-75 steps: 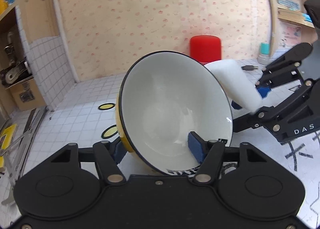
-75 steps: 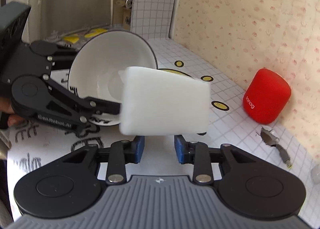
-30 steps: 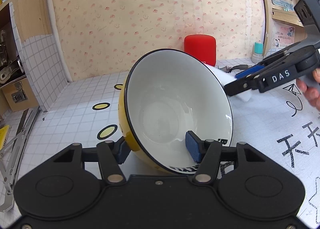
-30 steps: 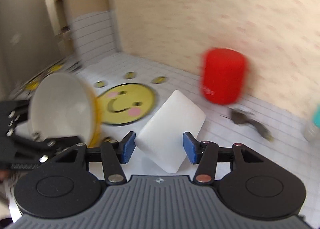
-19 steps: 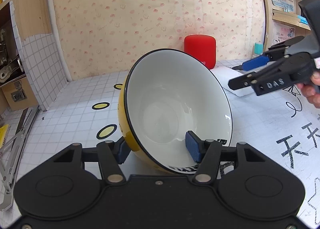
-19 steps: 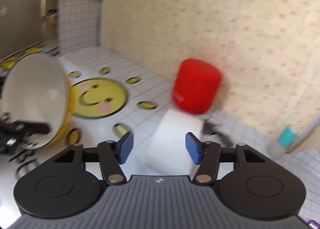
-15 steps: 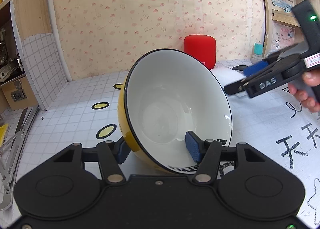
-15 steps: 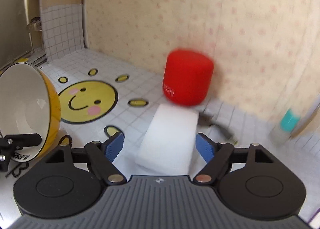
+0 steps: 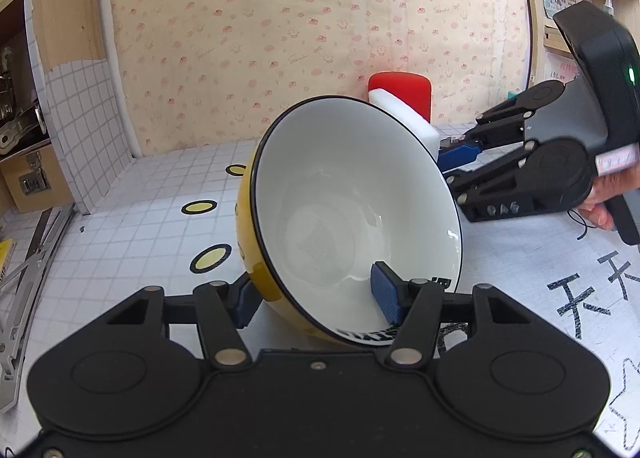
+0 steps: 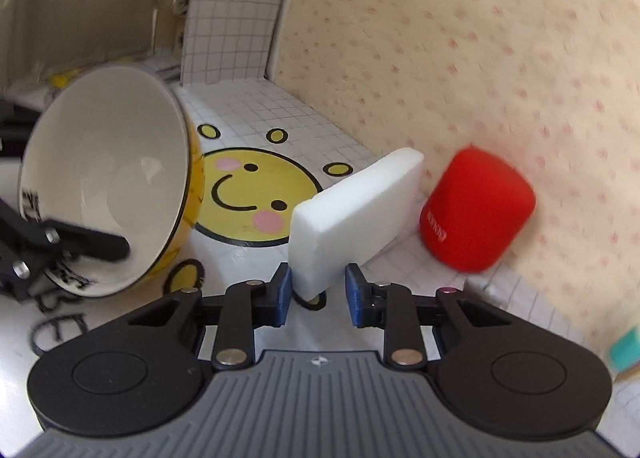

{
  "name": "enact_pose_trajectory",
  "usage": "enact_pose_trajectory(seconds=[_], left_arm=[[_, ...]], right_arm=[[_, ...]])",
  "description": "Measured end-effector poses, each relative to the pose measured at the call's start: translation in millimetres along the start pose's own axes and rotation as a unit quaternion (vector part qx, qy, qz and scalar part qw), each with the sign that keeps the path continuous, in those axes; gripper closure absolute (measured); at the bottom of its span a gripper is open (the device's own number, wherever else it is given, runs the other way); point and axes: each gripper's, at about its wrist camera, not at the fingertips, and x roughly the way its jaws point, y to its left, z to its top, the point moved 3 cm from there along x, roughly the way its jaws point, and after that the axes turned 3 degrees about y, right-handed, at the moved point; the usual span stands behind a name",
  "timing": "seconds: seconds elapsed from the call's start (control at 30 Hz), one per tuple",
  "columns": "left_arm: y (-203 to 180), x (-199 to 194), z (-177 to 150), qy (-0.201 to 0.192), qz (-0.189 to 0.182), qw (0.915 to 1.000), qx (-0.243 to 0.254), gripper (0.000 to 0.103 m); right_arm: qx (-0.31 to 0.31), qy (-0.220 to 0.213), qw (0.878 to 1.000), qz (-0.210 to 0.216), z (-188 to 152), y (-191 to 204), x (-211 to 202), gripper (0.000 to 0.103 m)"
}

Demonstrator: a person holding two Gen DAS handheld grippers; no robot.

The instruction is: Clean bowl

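At ten o'clock from the right gripper point(image 10: 316, 294), whose jaws had just been closing onto the upright white sponge point(image 10: 356, 214), the left gripper point(image 9: 316, 300) clamped the tilted yellow bowl point(image 9: 352, 214).

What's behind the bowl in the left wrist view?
Behind the bowl, the white sponge sticks up past the rim, with the red cylinder behind that. The sponge's lower end and the right gripper's fingertips are hidden by the bowl there.
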Motion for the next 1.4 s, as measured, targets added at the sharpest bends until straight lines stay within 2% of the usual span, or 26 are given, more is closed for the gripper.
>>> enact_pose_trajectory(seconds=[0.07, 0.23, 0.3, 0.33, 0.37, 0.43, 0.5, 0.57, 0.6, 0.7, 0.83, 0.93, 1.07, 1.13, 1.33, 1.37, 1.4], left_arm=[[-0.5, -0.1, 0.0, 0.0, 0.0, 1.0, 0.0, 0.042], [-0.2, -0.3, 0.2, 0.0, 0.0, 1.0, 0.001, 0.042], [2.9, -0.1, 0.3, -0.001, -0.002, 1.0, 0.002, 0.042], [3.1, -0.1, 0.4, -0.001, -0.003, 1.0, 0.002, 0.042], [2.9, 0.0, 0.4, 0.0, -0.002, 1.0, 0.002, 0.042], [2.5, 0.2, 0.5, 0.0, -0.002, 1.0, 0.002, 0.042], [1.9, 0.1, 0.4, 0.0, -0.001, 1.0, 0.003, 0.042], [2.4, 0.3, 0.3, 0.0, 0.0, 1.0, 0.003, 0.042], [2.1, 0.3, 0.3, 0.0, 0.0, 1.0, 0.003, 0.042], [1.3, 0.4, 0.3, 0.0, 0.0, 1.0, 0.002, 0.042], [1.3, 0.1, -0.1, 0.0, 0.0, 1.0, 0.002, 0.042], [-0.1, -0.1, 0.5, 0.0, 0.001, 1.0, 0.001, 0.042], [0.2, -0.1, 0.9, -0.001, 0.0, 1.0, 0.002, 0.042], [-0.2, -0.4, 0.6, -0.001, 0.001, 1.0, 0.003, 0.042], [2.7, 0.0, 0.1, -0.001, -0.003, 1.0, -0.002, 0.041], [3.3, 0.2, 0.1, -0.001, -0.004, 1.0, -0.001, 0.041], [3.3, 0.3, -0.1, 0.0, -0.005, 1.0, 0.0, 0.041]], right_arm=[[-0.041, -0.012, 0.999, 0.001, 0.1, 7.2, -4.2, 0.072], [-0.129, -0.045, 0.987, 0.089, -8.3, 21.8, -26.8, 0.072], [-0.138, -0.045, 0.983, 0.116, -11.1, 17.8, -33.8, 0.071], [-0.14, -0.04, 0.982, 0.117, -11.0, 15.3, -35.2, 0.069], [-0.14, -0.037, 0.983, 0.112, -10.6, 13.8, -35.5, 0.063], [-0.142, -0.035, 0.984, 0.1, -9.1, 11.7, -35.1, 0.059], [-0.135, -0.036, 0.985, 0.105, -7.2, 10.0, -36.9, 0.046], [-0.122, -0.045, 0.985, 0.11, -5.3, 8.5, -39.9, 0.037], [-0.117, -0.051, 0.987, 0.102, -4.4, 8.9, -41.3, 0.03], [-0.132, -0.069, 0.987, 0.068, -5.5, 17.2, -43.1, 0.027], [-0.162, -0.068, 0.984, 0.03, -7.9, 31.1, -37.2, 0.028], [-0.158, -0.062, 0.985, 0.011, -3.4, 32.0, -34.4, 0.017], [-0.117, -0.057, 0.99, 0.046, 1.6, 15.8, -23.3, 0.016], [-0.057, -0.045, 0.994, 0.086, 6.0, 1.5, -10.4, 0.016], [0.002, -0.049, 0.987, 0.156, 2.3, -17.5, 10.5, 0.018], [0.005, -0.05, 0.986, 0.161, 0.1, -16.7, 8.9, 0.025], [0.012, -0.049, 0.983, 0.175, -1.0, -16.4, 8.1, 0.038]])
